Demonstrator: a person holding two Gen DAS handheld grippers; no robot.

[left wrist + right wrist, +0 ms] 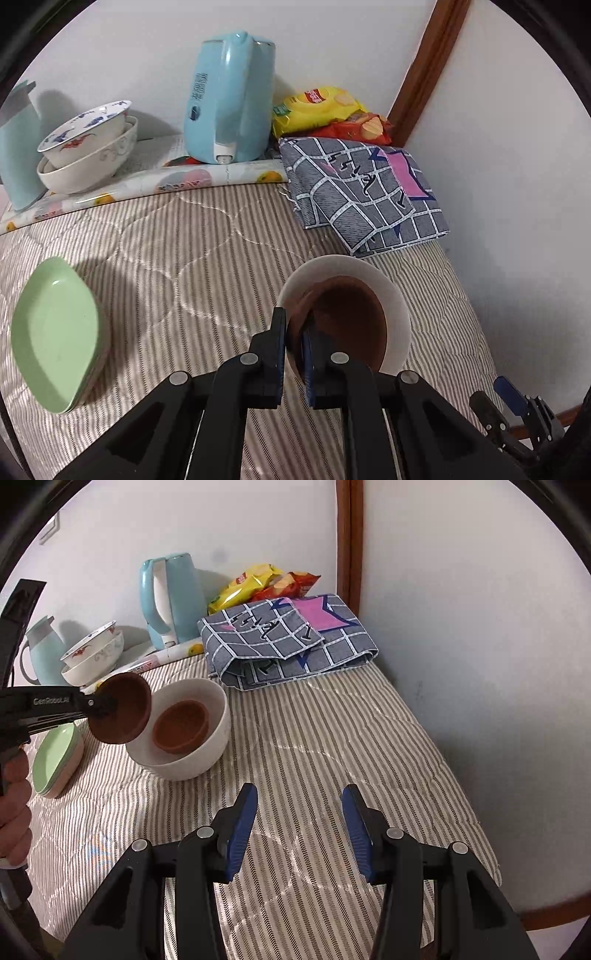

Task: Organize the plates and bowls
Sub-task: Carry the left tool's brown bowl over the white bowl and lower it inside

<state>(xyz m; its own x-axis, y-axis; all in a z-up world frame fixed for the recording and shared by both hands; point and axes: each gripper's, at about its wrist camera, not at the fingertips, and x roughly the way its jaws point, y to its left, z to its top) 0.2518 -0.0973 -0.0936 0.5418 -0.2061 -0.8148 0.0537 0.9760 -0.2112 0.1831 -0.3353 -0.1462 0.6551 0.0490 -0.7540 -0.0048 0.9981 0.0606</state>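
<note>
My left gripper (295, 325) is shut on the rim of a small brown bowl (343, 325) and holds it tilted just above a white bowl (399, 302). In the right wrist view the held brown bowl (122, 709) hangs over the left rim of the white bowl (207, 753), which holds a second brown bowl (181, 725). My right gripper (299, 823) is open and empty over the striped cloth, in front of the white bowl. Green oval plates (55, 332) are stacked at the left. Two patterned white bowls (88, 147) are stacked at the back left.
A light blue kettle (232, 99) stands at the back by the wall. Snack bags (328, 110) and a folded grey checked cloth (362, 192) lie at the back right. A pale blue jug (44, 650) stands far left. The wall runs along the right edge.
</note>
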